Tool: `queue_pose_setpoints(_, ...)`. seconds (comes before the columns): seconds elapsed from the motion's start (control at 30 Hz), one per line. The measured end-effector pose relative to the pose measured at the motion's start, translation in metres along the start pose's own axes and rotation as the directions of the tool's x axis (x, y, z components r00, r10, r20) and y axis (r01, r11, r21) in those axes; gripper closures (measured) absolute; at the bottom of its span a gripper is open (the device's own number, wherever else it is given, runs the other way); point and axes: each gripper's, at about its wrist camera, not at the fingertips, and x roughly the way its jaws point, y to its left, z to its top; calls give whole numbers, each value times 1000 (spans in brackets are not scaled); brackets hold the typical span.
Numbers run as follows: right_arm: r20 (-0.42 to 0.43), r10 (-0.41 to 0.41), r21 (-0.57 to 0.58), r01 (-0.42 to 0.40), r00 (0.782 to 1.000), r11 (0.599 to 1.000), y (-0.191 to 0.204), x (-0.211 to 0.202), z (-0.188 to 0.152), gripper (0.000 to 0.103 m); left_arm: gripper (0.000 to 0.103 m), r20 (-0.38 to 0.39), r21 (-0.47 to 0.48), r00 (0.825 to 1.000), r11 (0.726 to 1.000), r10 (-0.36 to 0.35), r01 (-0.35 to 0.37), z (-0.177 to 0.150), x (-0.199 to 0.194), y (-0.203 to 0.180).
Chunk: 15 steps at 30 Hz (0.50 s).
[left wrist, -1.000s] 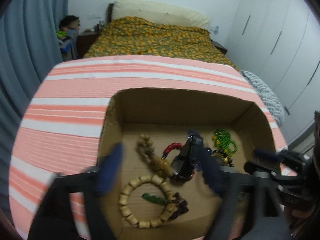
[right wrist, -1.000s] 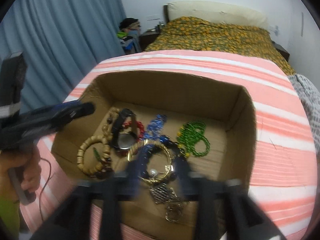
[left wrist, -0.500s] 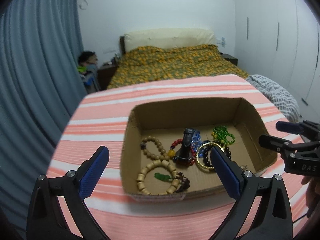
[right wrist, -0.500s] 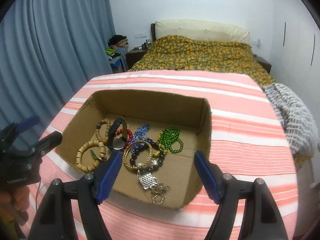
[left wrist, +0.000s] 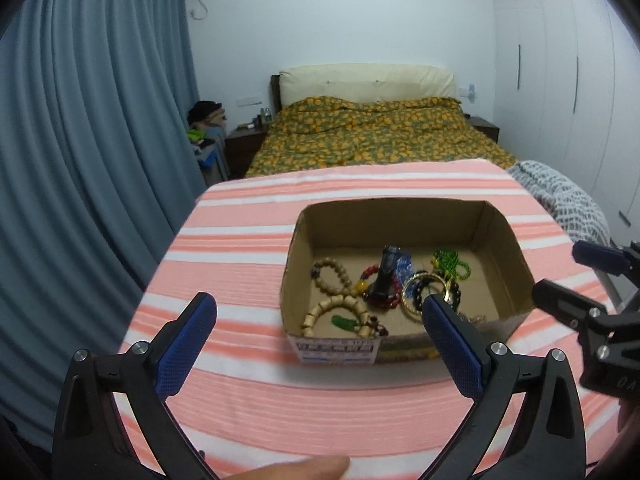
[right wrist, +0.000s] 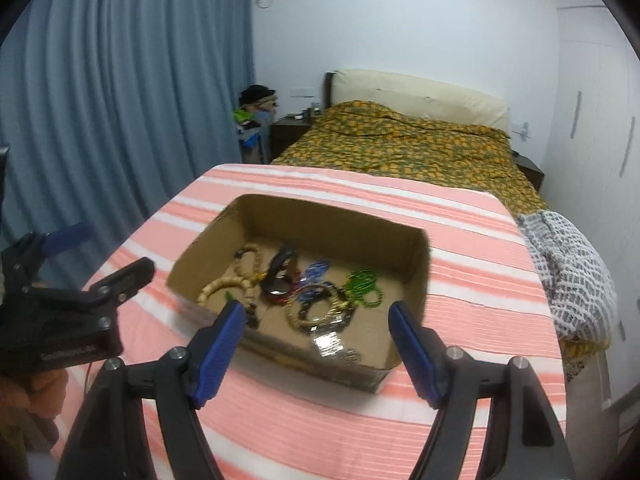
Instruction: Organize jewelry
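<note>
An open cardboard box (left wrist: 340,347) sits on the striped cloth and holds a heap of jewelry: a wooden bead bracelet (left wrist: 336,307), a black watch (left wrist: 383,280), a gold bangle (left wrist: 418,292) and green beads (left wrist: 450,261). My left gripper (left wrist: 318,303) hovers in front of the box, above its near wall. It is open wide and holds nothing. My right gripper (right wrist: 316,309) is also open and empty, back from the box (right wrist: 425,276), with the green beads (right wrist: 364,284) and the gold bangle (right wrist: 316,309) beyond it. Each gripper shows in the other's view: right gripper (left wrist: 560,268), left gripper (right wrist: 116,247).
The box stands on a table under a pink and white striped cloth (left wrist: 248,248). Behind it is a bed (left wrist: 380,132) with a yellow patterned cover. Blue curtains (left wrist: 80,160) hang on the left, a grey checked blanket (left wrist: 560,196) lies at the right, and white wardrobes stand beyond it.
Both grippers have drawn back and upward out of the box, which now looks smaller and farther off. The left jaws have spread wider. All the jewelry stays in the box.
</note>
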Motion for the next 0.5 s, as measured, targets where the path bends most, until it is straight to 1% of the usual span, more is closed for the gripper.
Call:
queue_pose_setpoints(0.1, -3, -11, -1, 11, 1000, 1000, 8, -8, 0, 27, 0, 7, 15, 1000, 1000, 25, -25, -5, -11, 1)
queue_pose_setpoints(0.17, 4, -18, -1, 18, 1000, 1000, 14, -15, 1, 27, 0, 2, 0, 1000, 1000, 16, -16, -5, -17, 5)
queue_pose_setpoints(0.3, 14, -20, 3, 20, 1000, 1000, 19, -28, 3, 27, 0, -30, -41, 999, 999, -24, 23, -4, -23, 13)
queue_pose_setpoints(0.37, 15, -20, 10, 20, 1000, 1000, 20, -34, 4, 27, 0, -42, -49, 999, 999, -27, 25, -4, -25, 15)
queue_pose_setpoints(0.5, 16, -4, 22, 4, 1000, 1000, 18, -41, 7, 27, 0, -40, -60, 999, 998, -19, 17, -3, -30, 17)
